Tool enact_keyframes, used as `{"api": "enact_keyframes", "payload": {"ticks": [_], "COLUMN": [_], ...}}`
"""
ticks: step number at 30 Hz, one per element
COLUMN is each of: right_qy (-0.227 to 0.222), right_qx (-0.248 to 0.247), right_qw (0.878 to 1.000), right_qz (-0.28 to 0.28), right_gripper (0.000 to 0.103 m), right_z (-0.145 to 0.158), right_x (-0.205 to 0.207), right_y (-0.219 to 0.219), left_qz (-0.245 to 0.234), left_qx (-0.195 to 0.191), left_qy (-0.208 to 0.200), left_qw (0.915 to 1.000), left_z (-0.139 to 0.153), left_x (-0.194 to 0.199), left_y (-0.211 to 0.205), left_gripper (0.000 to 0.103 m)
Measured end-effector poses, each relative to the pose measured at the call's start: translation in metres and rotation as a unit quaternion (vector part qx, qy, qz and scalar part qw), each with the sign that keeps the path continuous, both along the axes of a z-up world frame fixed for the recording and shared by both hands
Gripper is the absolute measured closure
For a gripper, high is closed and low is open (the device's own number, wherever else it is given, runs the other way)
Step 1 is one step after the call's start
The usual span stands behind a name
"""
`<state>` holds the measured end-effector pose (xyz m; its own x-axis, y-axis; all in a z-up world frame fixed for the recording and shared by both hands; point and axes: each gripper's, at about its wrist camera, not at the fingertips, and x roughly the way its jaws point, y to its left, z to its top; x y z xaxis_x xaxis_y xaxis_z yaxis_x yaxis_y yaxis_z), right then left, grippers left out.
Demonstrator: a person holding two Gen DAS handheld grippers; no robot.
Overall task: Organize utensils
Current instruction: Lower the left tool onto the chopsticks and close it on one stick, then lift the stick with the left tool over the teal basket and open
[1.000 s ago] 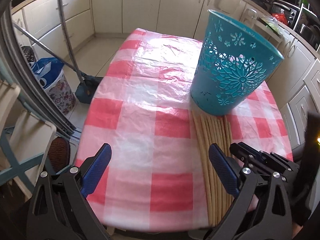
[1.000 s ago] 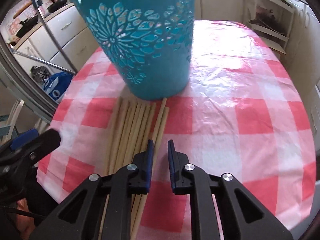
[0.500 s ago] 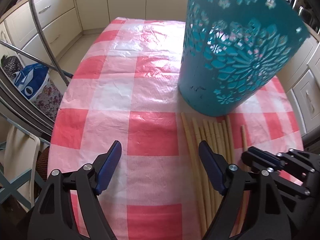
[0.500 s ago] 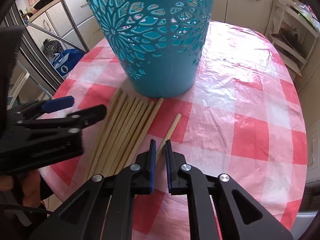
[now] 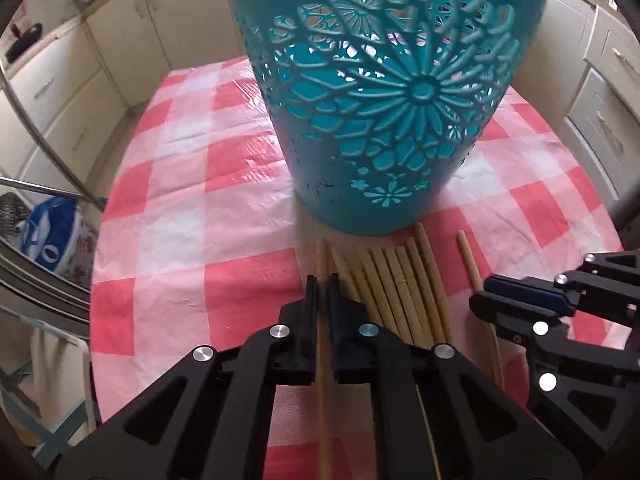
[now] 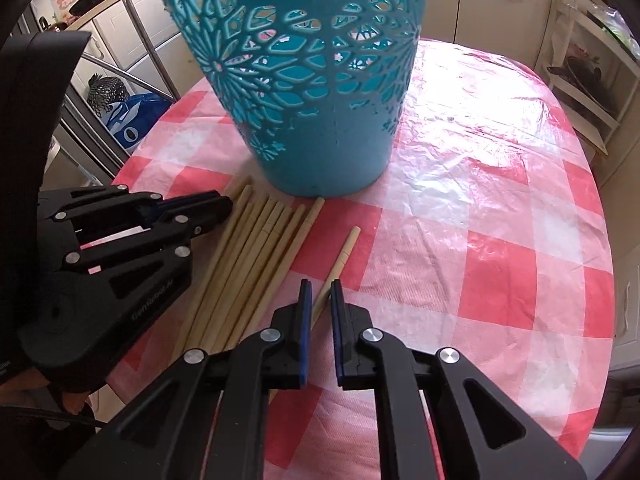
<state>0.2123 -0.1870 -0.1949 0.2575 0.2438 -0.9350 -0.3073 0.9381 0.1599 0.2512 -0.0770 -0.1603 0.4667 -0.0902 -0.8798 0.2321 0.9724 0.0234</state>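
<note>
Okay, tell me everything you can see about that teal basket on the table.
The teal basket is a round, tapered bin of what looks like moulded plastic, wider toward the top, with flower-shaped cut-outs over its upper wall and a solid band near the base. It stands upright on the pink-and-white checked tablecloth. A row of wooden chopsticks lies just in front of it, their tips at or almost at its base. Neither gripper touches it. Its rim is out of frame.

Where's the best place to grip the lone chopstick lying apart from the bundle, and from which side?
Grip the lone chopstick partway along its shaft, from above, with one jaw on each long side. It lies flat on the tablecloth, with a bare gap between it and the bundle, so the fingers fit either side. The right gripper already straddles it there.
</note>
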Motion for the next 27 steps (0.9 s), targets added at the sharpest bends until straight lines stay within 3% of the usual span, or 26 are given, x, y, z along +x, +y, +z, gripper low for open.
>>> {"api": "enact_keyframes", "payload": {"ticks": [2, 5, 8, 10, 12, 14, 16, 17, 20, 24, 27], "right_qy": [0.001, 0.007, 0.011, 0.01, 0.009, 0.007, 0.008, 0.007, 0.005, 0.002, -0.002], "right_qx": [0.003, 0.01, 0.013, 0.012, 0.013, 0.012, 0.013, 0.013, 0.012, 0.011, 0.009], "right_qw": [1.0, 1.0, 1.0, 1.0, 1.0, 1.0, 1.0, 1.0, 1.0, 1.0, 1.0], "right_qz": [-0.002, -0.007, -0.015, -0.017, -0.019, -0.019, -0.019, -0.019, -0.02, -0.017, -0.013], "right_gripper": [0.092, 0.092, 0.092, 0.089, 0.078, 0.075, 0.075, 0.074, 0.073, 0.07, 0.068], "right_z": [0.0, 0.0, 0.001, 0.002, 0.002, 0.002, 0.002, 0.002, 0.001, 0.0, 0.001], "right_x": [0.001, 0.004, 0.005, 0.004, 0.005, 0.004, 0.004, 0.004, 0.004, 0.004, 0.003], "right_y": [-0.001, -0.005, -0.007, -0.007, -0.008, -0.007, -0.006, -0.005, -0.002, 0.001, 0.001], "left_qz": [0.007, 0.018, 0.032, 0.032, 0.022, 0.014, -0.001, -0.001, 0.015, 0.064, 0.085], "left_qx": [-0.042, -0.078, -0.121, -0.155, -0.196, -0.225, -0.263, -0.272, -0.274, -0.263, -0.254], "left_qy": [0.019, 0.003, -0.049, -0.107, -0.183, -0.239, -0.303, -0.331, -0.387, -0.42, -0.415], "left_qw": [0.9989, 0.9968, 0.9909, 0.9815, 0.9631, 0.9444, 0.9161, 0.9036, 0.8801, 0.8661, 0.8696], "left_z": [0.005, 0.028, 0.069, 0.107, 0.15, 0.181, 0.211, 0.223, 0.241, 0.234, 0.218], "left_x": [0.001, -0.01, -0.028, -0.04, -0.05, -0.054, -0.053, -0.048, -0.02, 0.023, 0.047], "left_y": [0.017, 0.04, 0.063, 0.072, 0.077, 0.075, 0.065, 0.06, 0.043, 0.029, 0.025], "left_gripper": [0.099, 0.099, 0.099, 0.099, 0.099, 0.099, 0.099, 0.098, 0.098, 0.098, 0.098]}}
